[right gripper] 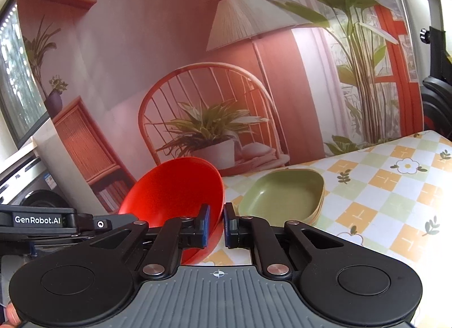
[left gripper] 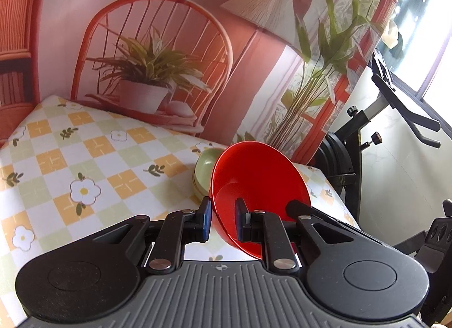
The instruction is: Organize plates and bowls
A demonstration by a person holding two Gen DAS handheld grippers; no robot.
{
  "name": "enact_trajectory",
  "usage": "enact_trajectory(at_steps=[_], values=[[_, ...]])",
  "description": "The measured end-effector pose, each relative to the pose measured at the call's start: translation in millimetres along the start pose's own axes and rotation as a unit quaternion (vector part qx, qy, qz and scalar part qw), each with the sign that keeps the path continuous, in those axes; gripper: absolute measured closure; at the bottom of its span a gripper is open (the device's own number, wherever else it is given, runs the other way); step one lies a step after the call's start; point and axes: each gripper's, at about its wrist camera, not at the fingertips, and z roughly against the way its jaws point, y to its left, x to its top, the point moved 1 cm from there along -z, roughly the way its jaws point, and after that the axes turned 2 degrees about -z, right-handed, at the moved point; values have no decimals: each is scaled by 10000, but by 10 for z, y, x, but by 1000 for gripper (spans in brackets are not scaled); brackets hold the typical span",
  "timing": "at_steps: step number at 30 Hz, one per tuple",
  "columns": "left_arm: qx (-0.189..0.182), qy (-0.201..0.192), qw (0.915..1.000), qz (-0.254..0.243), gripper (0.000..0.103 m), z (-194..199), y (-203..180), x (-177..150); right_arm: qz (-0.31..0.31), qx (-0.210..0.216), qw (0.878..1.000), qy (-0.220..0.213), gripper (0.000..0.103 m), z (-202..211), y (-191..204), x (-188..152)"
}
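Observation:
A red bowl (left gripper: 254,175) (right gripper: 175,186) hangs tilted above the checked tablecloth, its opening turned towards both cameras. My left gripper (left gripper: 224,215) is shut on its near rim, one finger outside the wall and one inside. My right gripper (right gripper: 217,222) is shut on the opposite rim. In the left wrist view the right gripper's finger (left gripper: 308,210) reaches the bowl from the right. In the right wrist view the left gripper's body (right gripper: 56,220) shows at the left. A stack of green, rounded-square dishes (left gripper: 206,164) (right gripper: 282,195) rests on the table just behind the bowl.
The flowered, checked tablecloth (left gripper: 84,158) (right gripper: 395,186) runs up to a printed backdrop (left gripper: 169,59) of a chair, plant and lamp. An exercise bike (left gripper: 395,119) stands past the table's right edge. A washing machine (right gripper: 28,186) sits off the left edge.

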Motion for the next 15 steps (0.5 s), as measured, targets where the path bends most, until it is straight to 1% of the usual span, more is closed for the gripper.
enact_trajectory(at_steps=[2, 5, 6, 10, 15], values=[[-65, 94, 9999, 120, 85, 5, 42, -123, 2, -93, 9999, 75, 94, 34, -1, -93], [-220, 158, 9984, 501, 85, 19, 124, -293, -23, -211, 9994, 274, 93, 70, -29, -233], [-236, 193, 9980, 560, 85, 25, 141, -356, -63, -224, 9992, 335, 93, 82, -52, -274], [-257, 403, 9967, 653, 85, -8, 172, -549, -226, -289, 9979, 540, 94, 116, -130, -419], [-209, 619, 9955, 686, 85, -57, 191, -712, -231, -327, 9973, 624, 94, 129, -152, -501]])
